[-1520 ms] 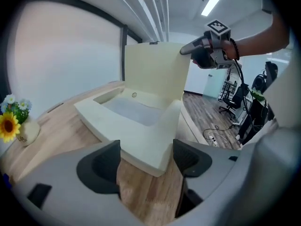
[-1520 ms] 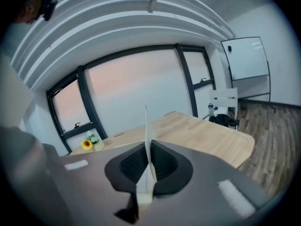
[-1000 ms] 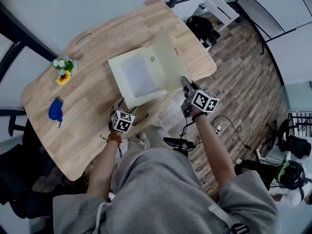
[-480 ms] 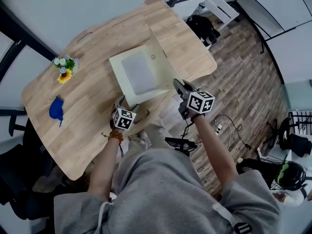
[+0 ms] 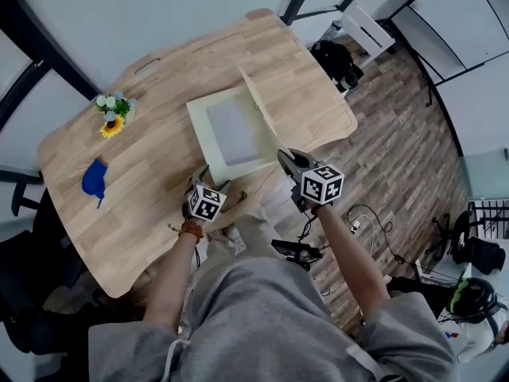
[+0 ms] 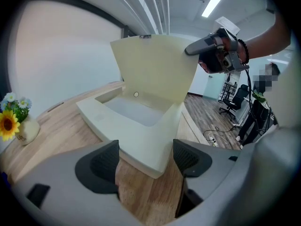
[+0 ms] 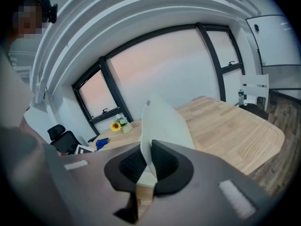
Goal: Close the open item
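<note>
Pale wooden worktop [image 5: 159, 94] in an office with plank flooring. Nearest the person, the left tongs [image 5: 202, 173] hover with jaws apart, just short of the near corner of a shallow cream rectangular box [image 5: 205, 138]. The right tongs [image 5: 283, 156] are pinched tight on the edge of the box's hinged cream lid [image 5: 258, 110]. Over the past second the lid has swung from lying open to standing upright. Closing looks roughly half done.
</note>
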`<action>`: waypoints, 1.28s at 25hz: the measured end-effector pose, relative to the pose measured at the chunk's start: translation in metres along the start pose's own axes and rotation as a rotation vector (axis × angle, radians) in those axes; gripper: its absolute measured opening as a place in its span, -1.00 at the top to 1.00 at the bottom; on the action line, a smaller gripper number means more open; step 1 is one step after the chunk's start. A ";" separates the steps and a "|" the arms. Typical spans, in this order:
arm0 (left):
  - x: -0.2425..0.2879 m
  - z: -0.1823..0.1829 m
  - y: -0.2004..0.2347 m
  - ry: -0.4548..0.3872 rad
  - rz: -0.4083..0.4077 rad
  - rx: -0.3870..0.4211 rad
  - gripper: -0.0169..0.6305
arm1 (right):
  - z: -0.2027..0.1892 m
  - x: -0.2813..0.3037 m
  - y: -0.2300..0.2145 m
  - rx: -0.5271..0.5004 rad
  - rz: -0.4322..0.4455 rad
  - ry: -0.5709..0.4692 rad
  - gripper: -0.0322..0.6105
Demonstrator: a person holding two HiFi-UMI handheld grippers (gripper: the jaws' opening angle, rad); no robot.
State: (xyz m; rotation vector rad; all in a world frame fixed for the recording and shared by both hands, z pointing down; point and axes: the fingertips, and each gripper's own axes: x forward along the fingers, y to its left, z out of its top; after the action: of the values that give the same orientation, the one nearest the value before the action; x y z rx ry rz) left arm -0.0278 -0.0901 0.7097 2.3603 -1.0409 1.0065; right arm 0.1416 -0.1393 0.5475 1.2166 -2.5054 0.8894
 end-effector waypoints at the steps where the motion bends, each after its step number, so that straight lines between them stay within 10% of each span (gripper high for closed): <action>1: 0.000 -0.001 -0.001 -0.001 -0.001 0.002 -0.12 | -0.004 0.001 0.004 -0.031 0.004 0.018 0.82; 8: 0.002 0.004 0.002 -0.009 -0.006 -0.003 -0.12 | -0.029 0.029 0.035 -0.251 0.040 0.157 0.82; 32: 0.000 0.004 0.005 -0.019 -0.007 -0.014 -0.12 | -0.049 0.044 0.057 -0.131 0.126 0.184 0.80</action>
State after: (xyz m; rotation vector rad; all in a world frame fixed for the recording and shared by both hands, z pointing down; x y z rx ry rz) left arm -0.0295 -0.0952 0.7073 2.3644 -1.0431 0.9731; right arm 0.0665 -0.1110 0.5813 0.9020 -2.4696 0.8110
